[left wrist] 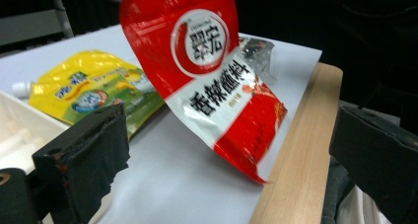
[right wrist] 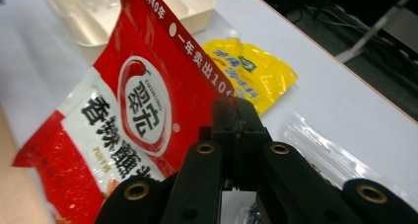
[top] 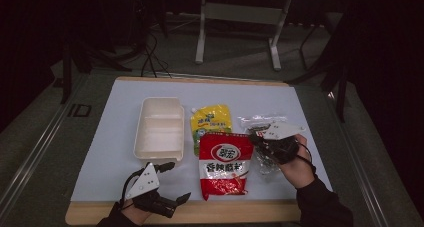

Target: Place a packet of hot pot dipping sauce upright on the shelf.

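Red pouch (top: 223, 164) pinched by right hand-held gripper (top: 256, 138), lifted off table (top: 110, 152).

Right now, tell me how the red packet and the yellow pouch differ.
The red packet is tilted up off the table, clamped at its edge by the right gripper; the yellow pouch lies flat and untouched. The red packet looks larger; the yellow pouch has a small spout. Both are soft printed food packs.
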